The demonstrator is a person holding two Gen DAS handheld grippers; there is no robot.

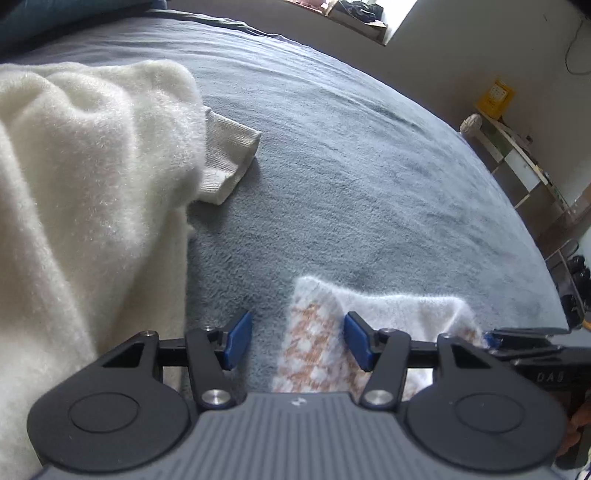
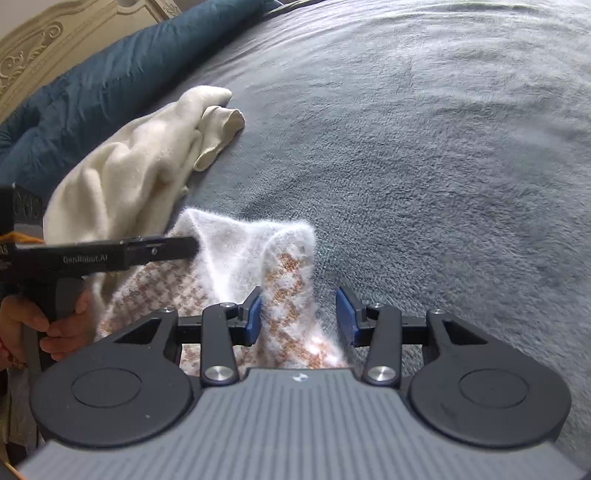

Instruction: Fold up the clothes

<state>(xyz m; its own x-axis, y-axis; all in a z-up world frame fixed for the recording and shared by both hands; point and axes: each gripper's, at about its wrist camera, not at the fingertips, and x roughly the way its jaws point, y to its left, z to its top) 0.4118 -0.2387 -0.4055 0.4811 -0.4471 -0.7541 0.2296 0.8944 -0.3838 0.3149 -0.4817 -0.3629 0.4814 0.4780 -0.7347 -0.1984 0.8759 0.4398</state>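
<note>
The patterned garment [image 2: 284, 280], white and fuzzy with an orange check, lies on the grey bed [image 2: 443, 166] directly under both tools, and its near part runs out of view beneath them. The right gripper [image 2: 301, 317] hangs low over a raised strip of it. The jaws stand wide with the strip between them, its edge against the left pad, which looks like lining up for a pinch rather than a hold. The left gripper [image 1: 297, 339] sits just beside it, over the same piece. Its jaws are also wide and hold nothing, with bare bed and the garment's edge between the pads. Two tools on neighbouring spots of one edge suggests both are meant to lift it together, so the fold comes over straight. The cream sweater [image 2: 140, 170] lies heaped to the left with its cuff [image 1: 229, 158] flopped out, apparently set aside for later. A blue duvet [image 2: 129, 74] is bunched by the headboard [image 2: 48, 33], clear of the working area.
</note>
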